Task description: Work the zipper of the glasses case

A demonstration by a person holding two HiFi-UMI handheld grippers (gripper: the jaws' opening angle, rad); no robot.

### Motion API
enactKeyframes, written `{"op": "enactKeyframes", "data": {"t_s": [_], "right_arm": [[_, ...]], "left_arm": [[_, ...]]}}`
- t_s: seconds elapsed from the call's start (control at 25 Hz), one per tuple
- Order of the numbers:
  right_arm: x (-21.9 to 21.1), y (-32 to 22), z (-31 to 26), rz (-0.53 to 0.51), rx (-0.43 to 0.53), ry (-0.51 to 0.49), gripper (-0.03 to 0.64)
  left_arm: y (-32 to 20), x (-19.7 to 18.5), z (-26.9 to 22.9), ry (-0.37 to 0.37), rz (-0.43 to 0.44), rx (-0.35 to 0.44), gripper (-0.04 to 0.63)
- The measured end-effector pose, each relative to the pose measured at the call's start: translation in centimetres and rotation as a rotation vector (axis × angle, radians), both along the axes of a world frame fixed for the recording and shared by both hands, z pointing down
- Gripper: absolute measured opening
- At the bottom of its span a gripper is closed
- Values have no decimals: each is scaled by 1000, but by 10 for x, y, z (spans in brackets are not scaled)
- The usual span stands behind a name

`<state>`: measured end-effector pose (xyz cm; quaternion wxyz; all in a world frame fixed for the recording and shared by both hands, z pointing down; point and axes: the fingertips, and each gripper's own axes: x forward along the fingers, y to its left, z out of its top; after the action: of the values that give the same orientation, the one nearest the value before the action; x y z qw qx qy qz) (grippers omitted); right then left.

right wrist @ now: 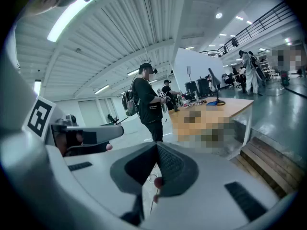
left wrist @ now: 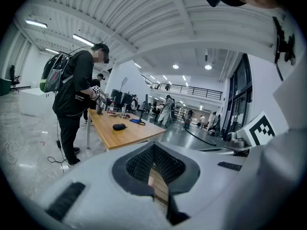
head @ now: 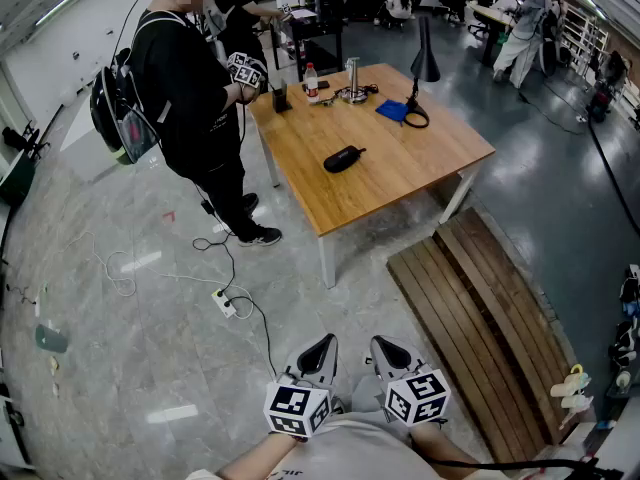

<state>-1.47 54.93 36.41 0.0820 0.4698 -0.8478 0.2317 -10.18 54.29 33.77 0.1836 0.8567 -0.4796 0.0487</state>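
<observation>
The black glasses case (head: 343,158) lies zipped-looking near the middle of the wooden table (head: 420,168), far ahead of me; it also shows small in the left gripper view, as the glasses case (left wrist: 119,126). Both grippers hang close to my body, well short of the table. My left gripper (head: 320,348) has its jaws together with nothing between them, as the left gripper (left wrist: 153,150) shows in its own view. My right gripper (head: 386,349) is likewise shut and empty, with the right gripper (right wrist: 157,148) seen pads pressed together in its own view.
A person in black with a backpack (head: 190,88) stands at the table's left side holding marker cubes. A bottle (head: 311,81), a black lamp (head: 425,60) and a blue item (head: 393,110) sit on the far end. A wooden bench (head: 490,318) lies right. A power strip (head: 226,303) with cables lies on the floor.
</observation>
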Motion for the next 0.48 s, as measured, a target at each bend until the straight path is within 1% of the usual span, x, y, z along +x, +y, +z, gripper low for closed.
{"op": "enactKeyframes", "data": {"t_s": [0.24, 0.36, 0.48], "right_arm": [[17, -87, 13, -13, 15, -1, 0], [27, -149, 18, -35, 27, 1, 0], [38, -223, 13, -68, 39, 13, 0]], "left_arm": [[-78, 14, 18, -12, -17, -15, -8], [-137, 25, 24, -16, -31, -12, -8], [-211, 41, 18, -14, -49, 1, -8]]}}
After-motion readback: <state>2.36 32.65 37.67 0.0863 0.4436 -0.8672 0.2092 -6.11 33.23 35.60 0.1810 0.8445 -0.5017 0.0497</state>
